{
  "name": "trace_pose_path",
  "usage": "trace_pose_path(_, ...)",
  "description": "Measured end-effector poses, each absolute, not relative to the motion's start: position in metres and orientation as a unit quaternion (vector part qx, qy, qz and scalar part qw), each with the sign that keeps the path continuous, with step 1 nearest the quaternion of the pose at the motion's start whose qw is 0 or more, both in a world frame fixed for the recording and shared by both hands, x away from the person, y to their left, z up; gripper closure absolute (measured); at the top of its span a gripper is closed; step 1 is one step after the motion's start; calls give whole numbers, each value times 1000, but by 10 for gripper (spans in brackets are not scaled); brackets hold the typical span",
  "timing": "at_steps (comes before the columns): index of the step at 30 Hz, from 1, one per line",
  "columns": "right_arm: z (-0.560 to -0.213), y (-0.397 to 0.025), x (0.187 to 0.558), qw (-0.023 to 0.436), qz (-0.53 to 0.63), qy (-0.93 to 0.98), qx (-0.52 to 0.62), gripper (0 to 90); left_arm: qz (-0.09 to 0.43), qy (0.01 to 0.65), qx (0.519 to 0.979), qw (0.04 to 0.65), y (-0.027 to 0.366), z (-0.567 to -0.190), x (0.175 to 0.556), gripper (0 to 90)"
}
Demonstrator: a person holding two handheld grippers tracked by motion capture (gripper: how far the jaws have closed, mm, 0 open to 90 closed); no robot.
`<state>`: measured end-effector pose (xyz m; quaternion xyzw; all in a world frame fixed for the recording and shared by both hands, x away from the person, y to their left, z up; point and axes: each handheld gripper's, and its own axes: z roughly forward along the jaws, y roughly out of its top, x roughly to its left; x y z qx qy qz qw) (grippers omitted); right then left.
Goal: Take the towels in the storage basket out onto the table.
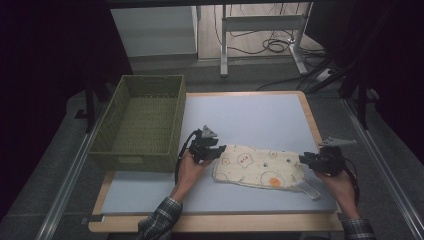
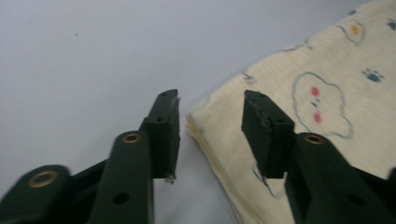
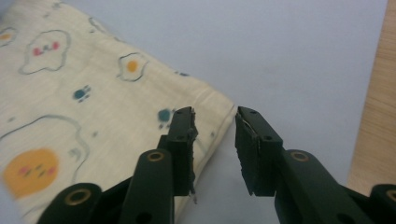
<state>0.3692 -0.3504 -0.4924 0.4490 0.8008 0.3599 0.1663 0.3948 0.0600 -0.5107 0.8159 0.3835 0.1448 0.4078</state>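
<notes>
On the bench (image 1: 260,112), a pale grey-blue mat over a wooden top, I count one folded cloth (image 1: 257,166), one basket (image 1: 142,121) and two hand-held tools. The cloth is cream, soft and woven-looking, printed with fried eggs, cloud faces, small paw prints and one round orange face; it lies flat toward the near edge, between the two hands, with a white tag poking from its near right corner. Its layered folded edge shows in the left gripper view. The left tool (image 1: 216,151) sits at the cloth's left end, jaws apart astride that edge (image 2: 210,126). The right tool (image 1: 305,159) is at the right end, jaws parted over the corner (image 3: 215,133). The basket, olive green and rectangular with woven sides, stands at the far left.
</notes>
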Motion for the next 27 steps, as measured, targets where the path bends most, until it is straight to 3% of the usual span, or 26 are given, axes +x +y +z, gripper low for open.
trace_pose_path(6,-510,-347,390,166,339,804,459,600,126,390,826,386,52,-528,418,503)
trace_pose_path(7,-512,-347,391,165,337,806,458,605,121,387,830,383,52,-531,420,530)
trace_pose_path(9,-514,-348,391,158,346,808,451,711,116,381,834,382,51,-536,421,608)
trace_pose_path(10,-514,-348,391,158,346,808,451,711,116,381,834,382,51,-536,421,668)
trace_pose_path(11,-514,-347,390,151,348,811,446,799,99,377,832,395,53,-537,422,668)
trace_pose_path(12,-512,-343,390,156,338,821,432,871,91,380,830,399,53,-537,423,799)
trace_pose_path(14,-510,-341,394,159,329,826,430,876,98,380,828,400,55,-534,421,847)
trace_pose_path(27,-502,-321,451,170,329,820,437,875,102,379,828,401,68,-523,380,854)
